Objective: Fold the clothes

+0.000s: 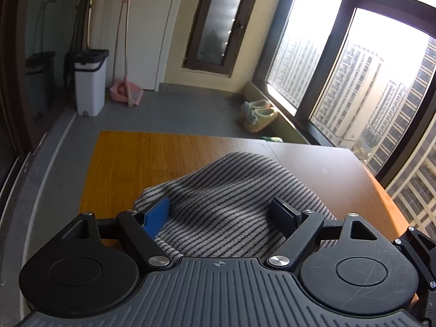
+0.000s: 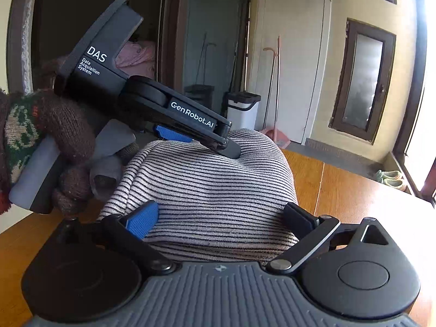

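A grey garment with thin black stripes (image 1: 231, 185) lies bunched up in a mound on the wooden table (image 1: 136, 163). My left gripper (image 1: 220, 214) is open, its blue pad and black finger set wide apart over the near part of the cloth. In the right wrist view the same striped garment (image 2: 212, 179) rises between the spread fingers of my right gripper (image 2: 220, 218), which is also open. The left gripper (image 2: 201, 143) shows there from the side, held by a hand in a knitted glove (image 2: 65, 136), with its fingertips resting on top of the mound.
The table's far edge (image 1: 177, 133) drops to a grey floor. A white bin (image 1: 90, 81), a pink dustpan with a broom (image 1: 125, 92) and a pair of slippers (image 1: 259, 114) stand on the floor. Large windows (image 1: 354, 81) run along the right side.
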`<state>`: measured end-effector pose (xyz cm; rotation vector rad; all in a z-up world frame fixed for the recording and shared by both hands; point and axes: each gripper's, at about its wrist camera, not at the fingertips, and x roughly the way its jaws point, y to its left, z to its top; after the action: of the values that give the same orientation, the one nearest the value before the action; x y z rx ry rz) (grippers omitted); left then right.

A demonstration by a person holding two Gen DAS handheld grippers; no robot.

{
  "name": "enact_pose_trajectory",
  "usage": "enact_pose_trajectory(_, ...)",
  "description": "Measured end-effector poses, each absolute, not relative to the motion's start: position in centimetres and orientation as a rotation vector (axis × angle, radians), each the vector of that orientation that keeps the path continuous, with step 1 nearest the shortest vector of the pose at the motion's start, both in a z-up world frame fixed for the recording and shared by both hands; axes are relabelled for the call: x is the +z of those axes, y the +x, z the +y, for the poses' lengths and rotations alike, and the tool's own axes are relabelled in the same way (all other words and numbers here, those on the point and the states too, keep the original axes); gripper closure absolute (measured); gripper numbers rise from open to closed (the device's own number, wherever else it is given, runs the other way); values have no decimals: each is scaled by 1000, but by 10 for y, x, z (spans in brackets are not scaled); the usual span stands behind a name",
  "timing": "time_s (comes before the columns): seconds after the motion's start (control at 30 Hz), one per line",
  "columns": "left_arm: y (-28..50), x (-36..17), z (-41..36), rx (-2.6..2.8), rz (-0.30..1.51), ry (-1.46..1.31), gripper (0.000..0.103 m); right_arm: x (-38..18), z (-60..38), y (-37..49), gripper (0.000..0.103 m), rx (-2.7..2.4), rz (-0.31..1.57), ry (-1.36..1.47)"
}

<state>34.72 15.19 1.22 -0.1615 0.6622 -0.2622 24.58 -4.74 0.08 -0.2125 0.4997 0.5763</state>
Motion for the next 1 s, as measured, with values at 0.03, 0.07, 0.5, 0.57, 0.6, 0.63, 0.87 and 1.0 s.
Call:
enact_pose_trajectory(0.03, 350, 10, 151, -254, 668, -160, 16, 3, -51, 248, 3, 578, 520, -176)
enact_pose_trajectory(0.07, 339, 13, 150, -222, 644, -164, 17, 3, -56, 248, 2, 582, 524, -151)
enact_pose_trajectory(0.5, 162, 8, 116, 9, 570, -213, 0, -8, -122, 210, 0, 315, 729, -6)
enact_pose_trajectory(0.57, 148, 3, 108, 21, 607, -209, 0, -9, -128, 202, 0, 302, 738, -14)
enact_pose_trajectory(0.6, 144, 0, 105, 22, 630, -211, 0, -10, -128, 199, 0, 299, 740, -36)
enact_pose_trajectory(0.63, 141, -1, 104, 32, 645, -208, 0, -10, -127, 197, 0, 297, 741, -59)
enact_pose_trajectory(0.87, 140, -2, 95, 159, 697, -140, 0, -12, -127, 189, 0, 349, 748, -127)
enact_pose_trajectory(1.0, 138, -8, 82, 177, 729, -43, 0, -12, -123, 190, 0, 346, 746, -127)
